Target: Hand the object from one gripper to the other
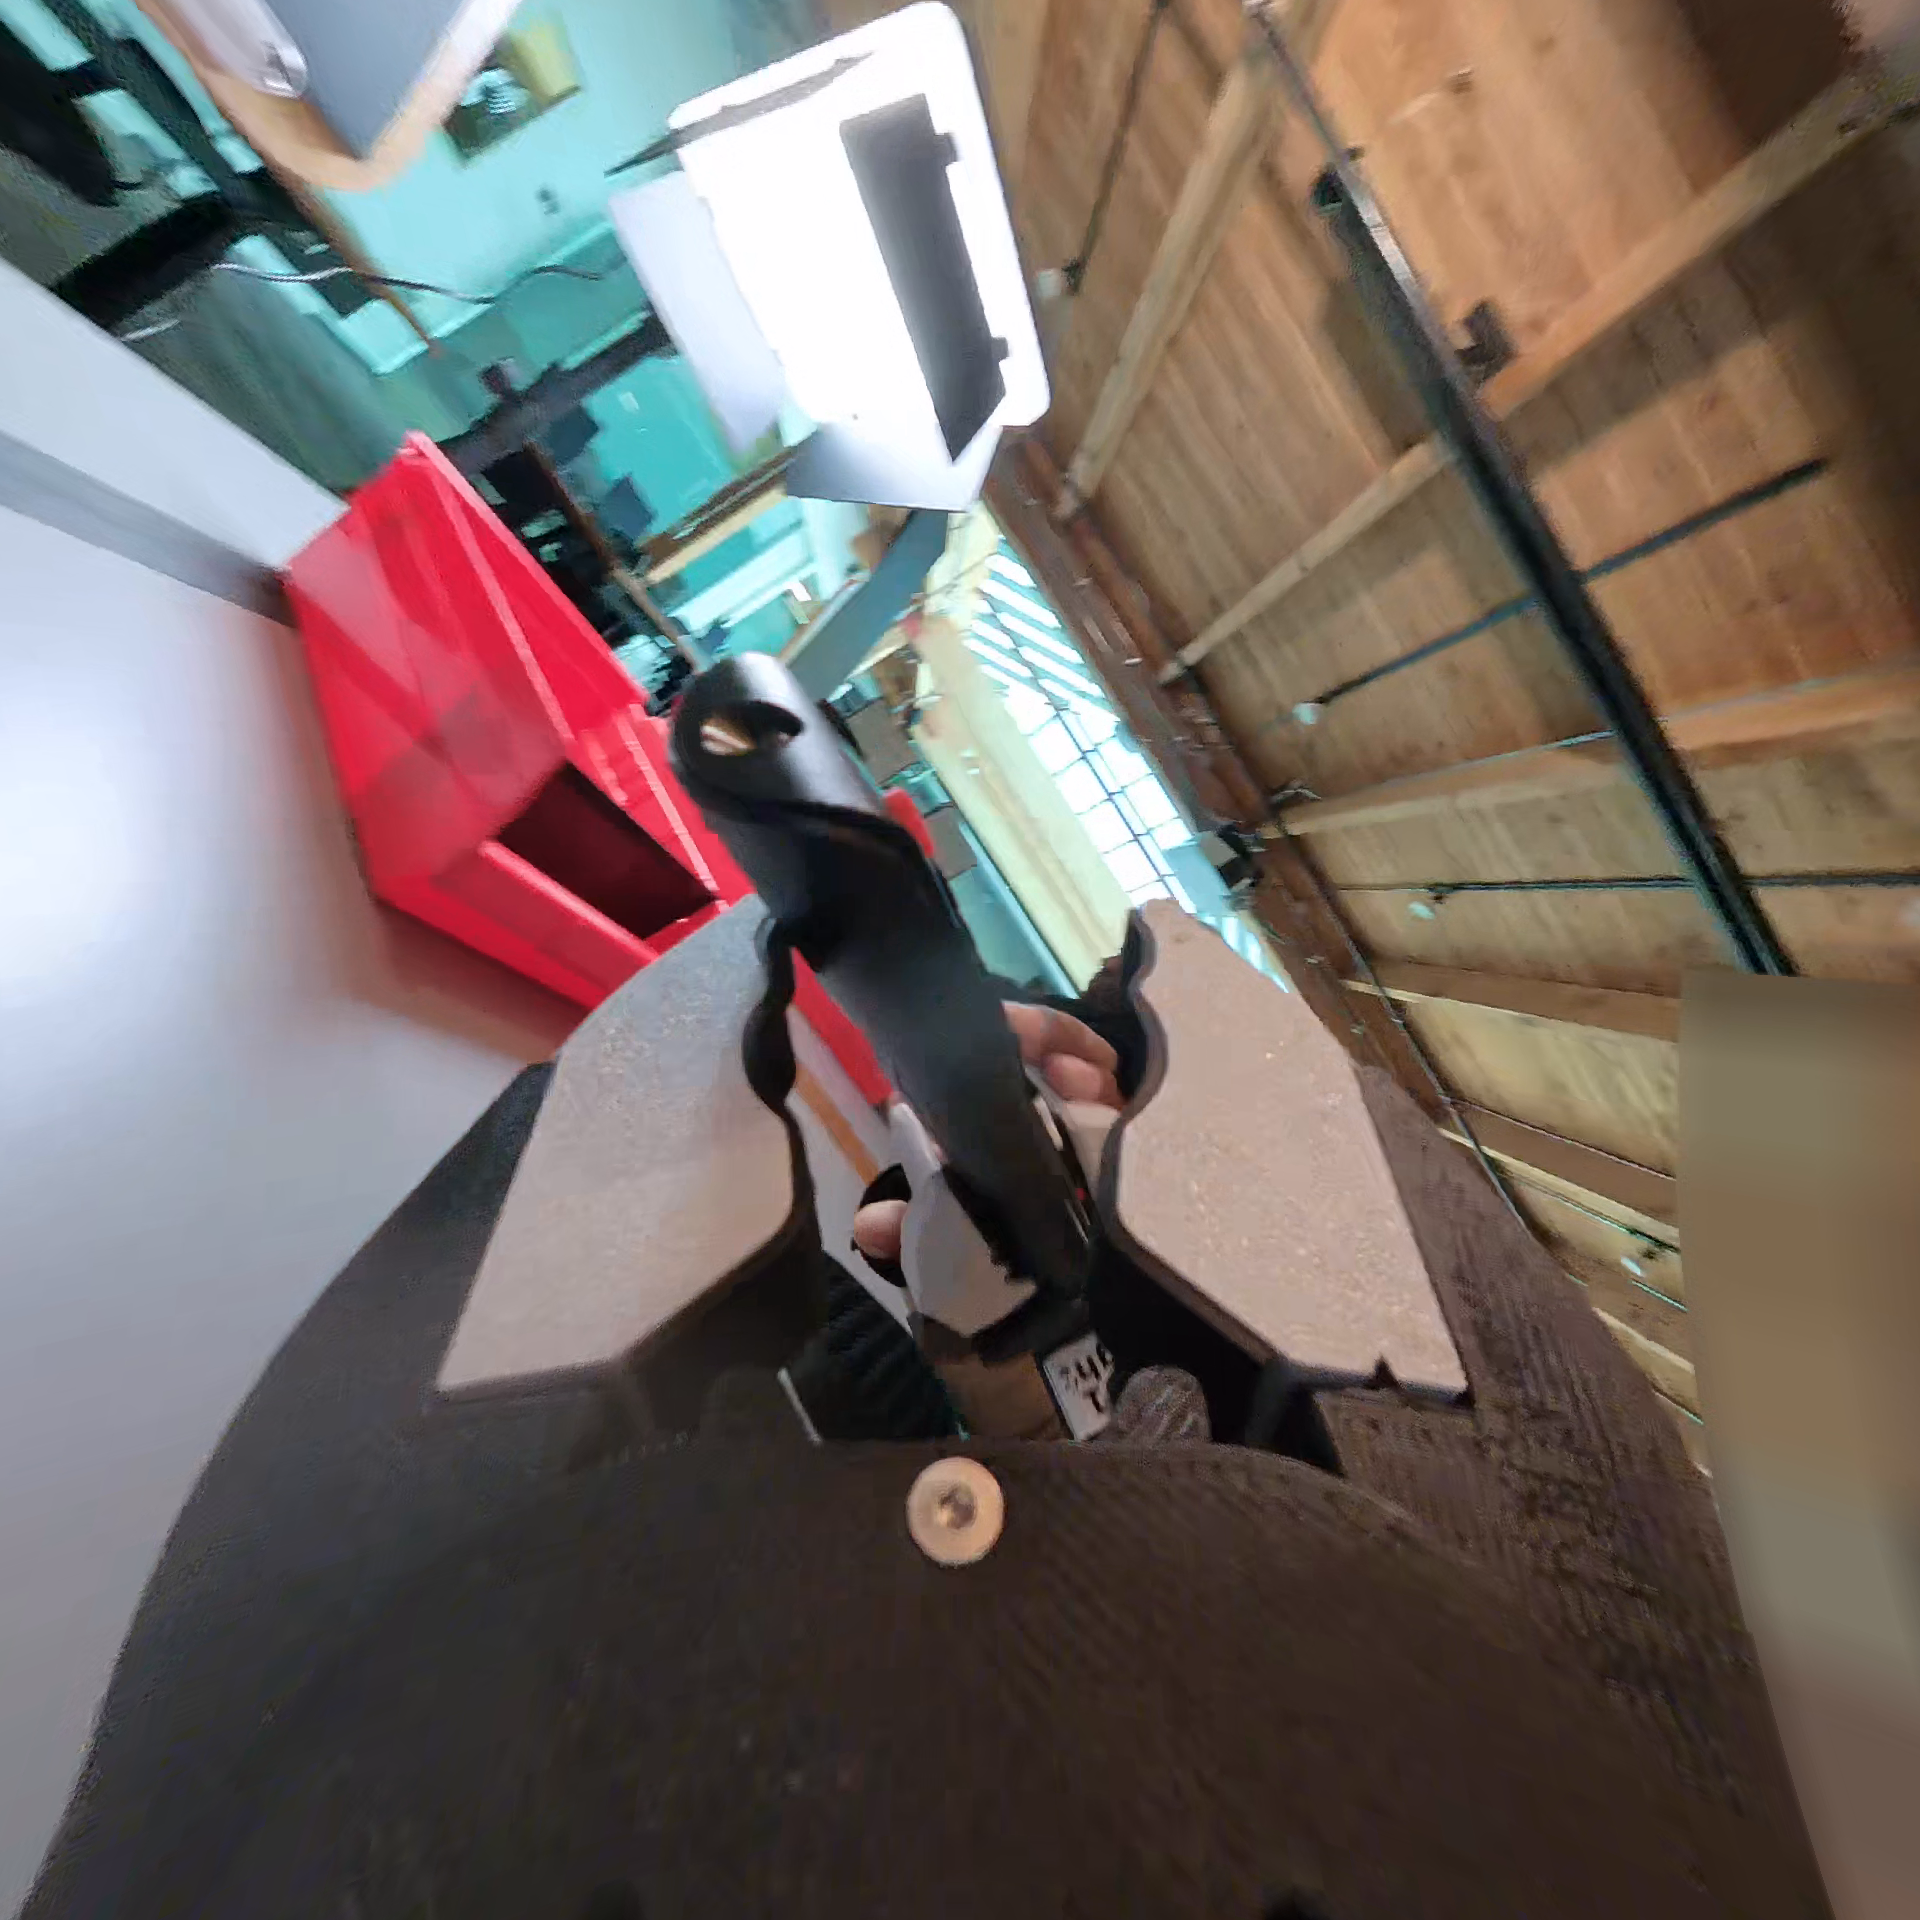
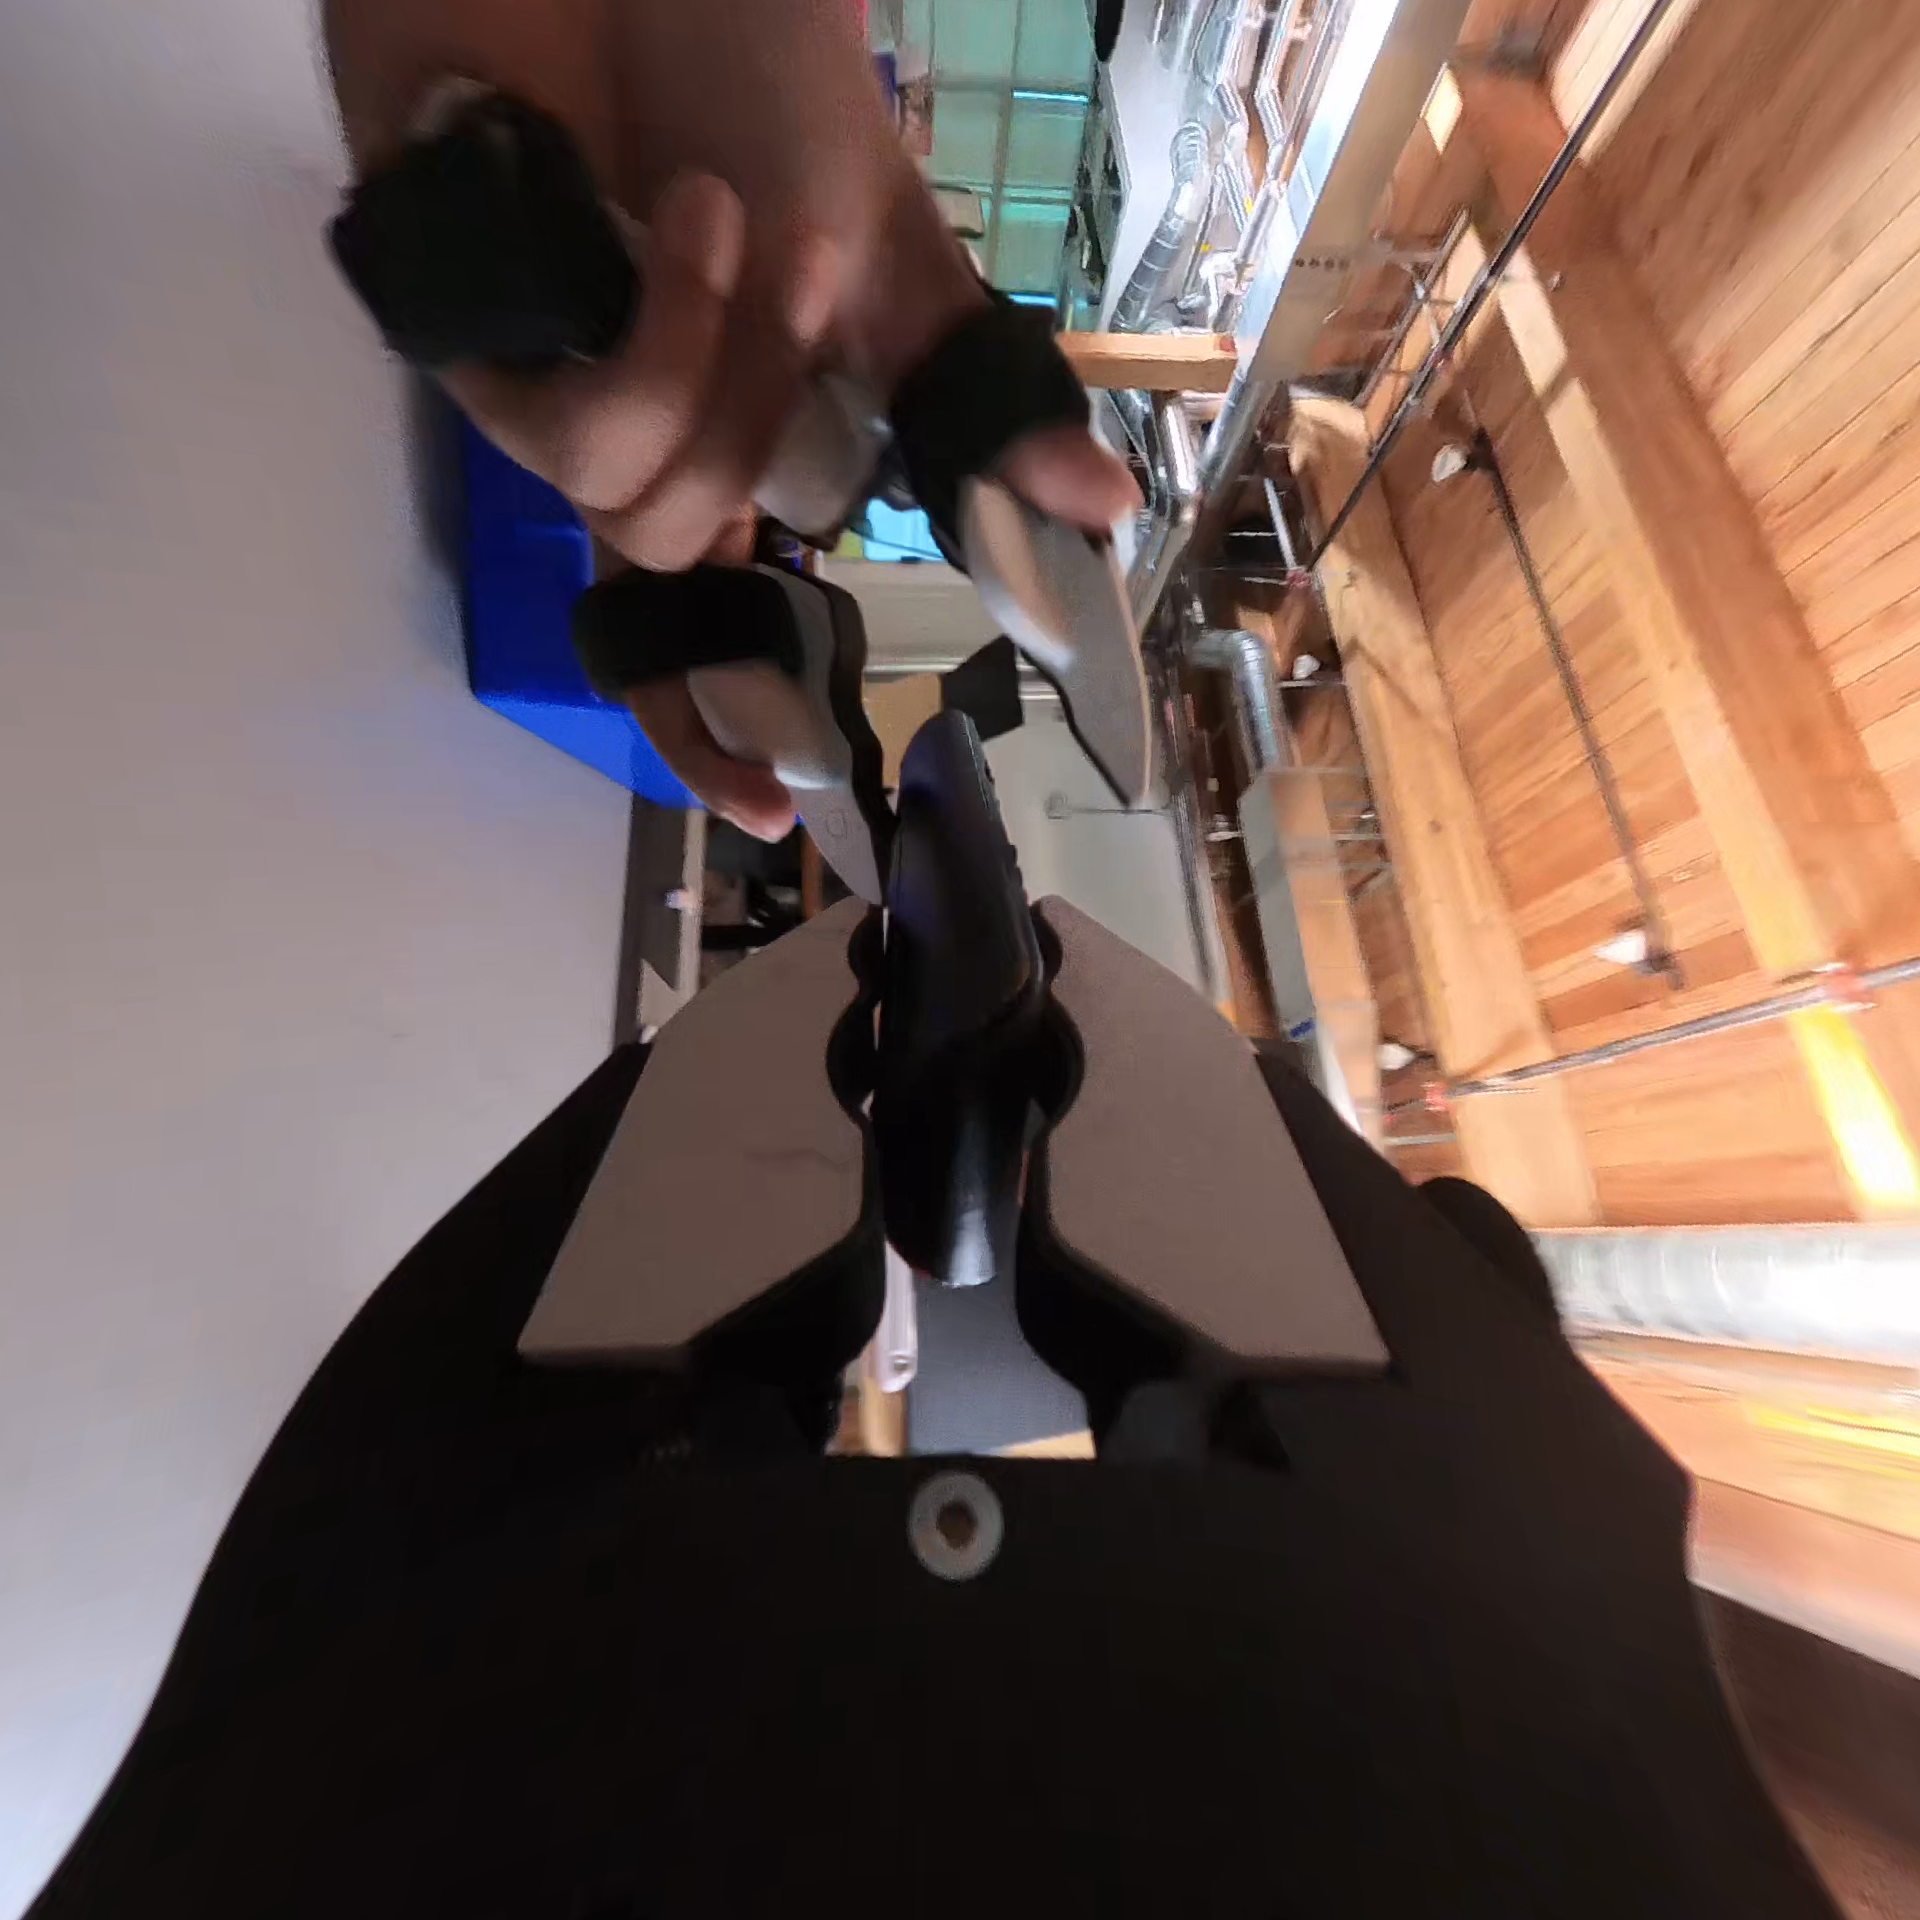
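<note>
One item under transfer: a long, flat black plastic object [image 1: 873,935], matte, with a rounded end pierced by a small hole showing a brass-coloured pin, and a ribbed edge visible in the right wrist view [image 2: 956,935]. It is held off the white worktop [image 1: 156,935], in the air between the two tools.

Right gripper [image 2: 954,997]: its two grey-padded fingers are closed tight on the object's lower part, pads pressing both sides. The same gripper appears in the left wrist view [image 1: 987,1278], clamped on the object's near end, with gloved fingertips beside it.

Left gripper [image 1: 951,997]: fingers spread apart, a clear gap on the right-hand side of the object; contact on the other side cannot be determined. In the right wrist view it shows farther off [image 2: 987,727], fingers parted, the object's tip between them.

Count: one object, two grippers, one red plastic bin [image 1: 488,748] and one blue plastic bin [image 2: 540,623] on the worktop, and one gloved hand [image 2: 675,343] on the left gripper.
</note>
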